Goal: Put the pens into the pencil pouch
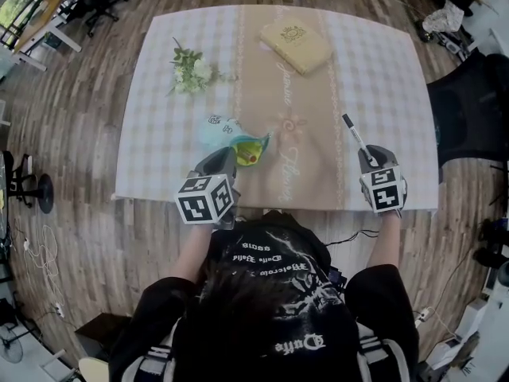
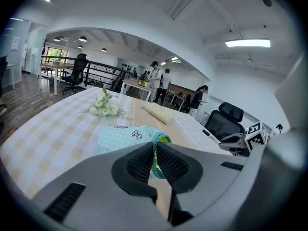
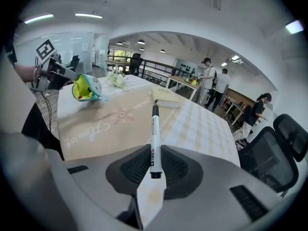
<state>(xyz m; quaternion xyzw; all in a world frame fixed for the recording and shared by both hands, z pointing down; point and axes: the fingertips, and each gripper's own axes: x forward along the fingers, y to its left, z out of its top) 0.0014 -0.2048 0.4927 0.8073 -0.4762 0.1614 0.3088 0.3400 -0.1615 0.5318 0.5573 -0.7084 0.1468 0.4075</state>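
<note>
My left gripper [image 1: 227,159] pinches the rim of the pale turquoise fabric pencil pouch [image 1: 219,131] on the tabletop [image 1: 382,70]. My right gripper [image 1: 371,161] clamps a white, black-capped marker pen [image 1: 355,138] by its tail — I'd swing it across, tip first, into the pouch's open mouth.

white marker pen [image 3: 153,138] clamped between right gripper [image 3: 153,170] jaws, above table [image 3: 202,124]

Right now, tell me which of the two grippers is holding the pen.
The right gripper: a black-and-white pen is clamped between its jaws, pointing away from it. The left gripper pinches the rim of the teal pencil pouch instead.
</note>
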